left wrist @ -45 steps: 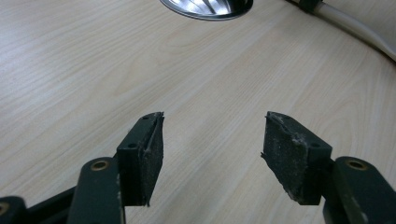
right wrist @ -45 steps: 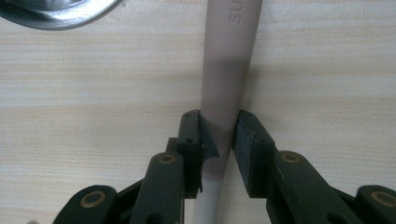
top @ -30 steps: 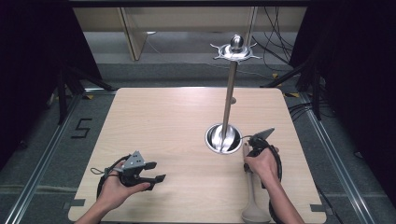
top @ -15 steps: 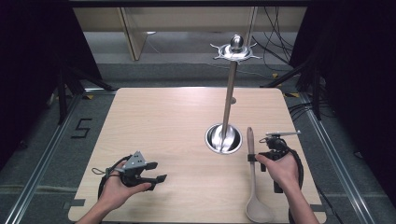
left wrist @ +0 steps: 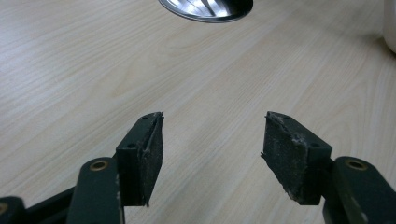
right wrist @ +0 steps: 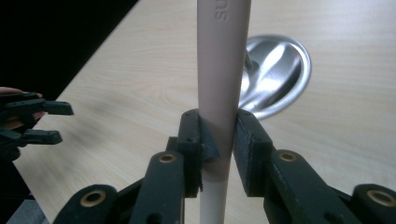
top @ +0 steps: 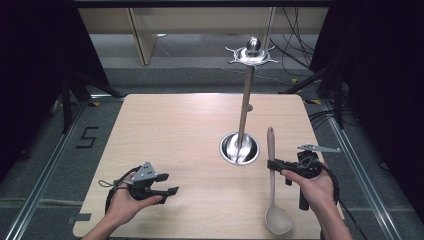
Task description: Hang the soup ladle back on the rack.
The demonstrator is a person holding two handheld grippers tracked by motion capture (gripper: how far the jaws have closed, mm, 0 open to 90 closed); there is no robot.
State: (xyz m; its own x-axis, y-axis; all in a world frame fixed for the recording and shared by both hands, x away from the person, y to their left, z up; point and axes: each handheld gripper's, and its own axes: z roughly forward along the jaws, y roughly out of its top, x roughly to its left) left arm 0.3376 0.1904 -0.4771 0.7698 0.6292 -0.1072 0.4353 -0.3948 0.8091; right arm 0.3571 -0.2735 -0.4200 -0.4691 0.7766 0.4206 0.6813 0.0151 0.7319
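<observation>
A long beige plastic ladle (top: pixel 272 180) is clamped at mid-handle between the jaws of the right gripper (top: pixel 278 165), near the right edge of the pale wooden worktop (top: pixel 185 130). Its handle tip is pointed toward the far edge, and its rounded bowl is seen toward the near edge, beside the person's right hand (top: pixel 312 186). In the right gripper view the smooth, matt handle (right wrist: pixel 222 65) is pinched by the two black pads (right wrist: pixel 247 149), with embossed lettering partly visible. Just left of the ladle, a polished round steel base (top: pixel 240 148) carries a slim upright pole topped by a spiked disc. The left gripper (top: pixel 167 184), near the near-left corner, is held with its worn pads (left wrist: pixel 287 154) parted and nothing between them.
</observation>
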